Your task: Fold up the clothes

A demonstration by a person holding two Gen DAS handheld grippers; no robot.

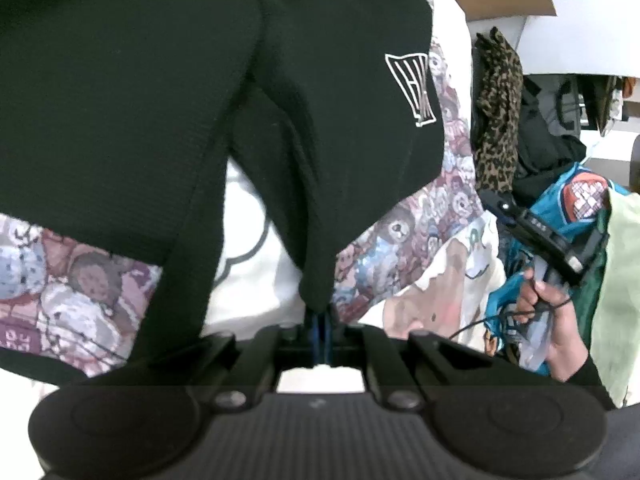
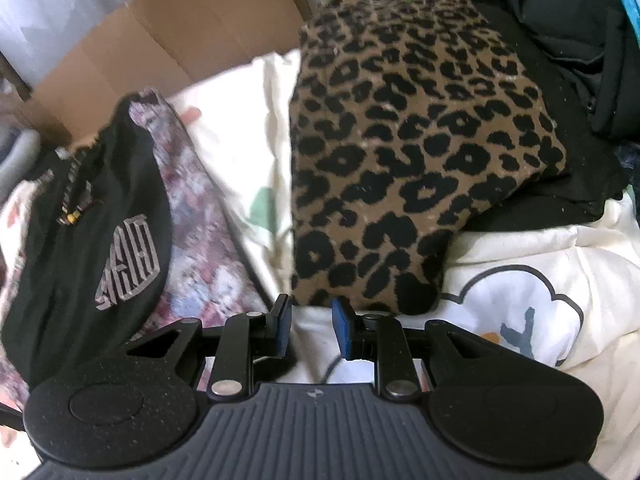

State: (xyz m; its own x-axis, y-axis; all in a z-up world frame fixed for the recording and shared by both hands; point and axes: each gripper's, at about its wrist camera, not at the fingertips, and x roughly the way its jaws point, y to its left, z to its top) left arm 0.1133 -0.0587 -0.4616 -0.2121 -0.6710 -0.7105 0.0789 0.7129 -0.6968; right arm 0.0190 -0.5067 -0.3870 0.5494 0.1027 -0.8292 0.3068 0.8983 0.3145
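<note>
Cluttered bedding, a cream printed sheet (image 2: 520,280) backed by a cardboard box (image 2: 192,28), carries the laundry, with a leopard garment (image 2: 400,140) lying just ahead of the right claw (image 2: 308,320), whose jaws stand apart and hold nothing. The left claw (image 1: 320,320) is pinched together on a fold of the black top (image 1: 160,80), which hangs lifted above the sheet. With one small pinch bearing it all, the top could slip free or bunch unevenly.
</note>
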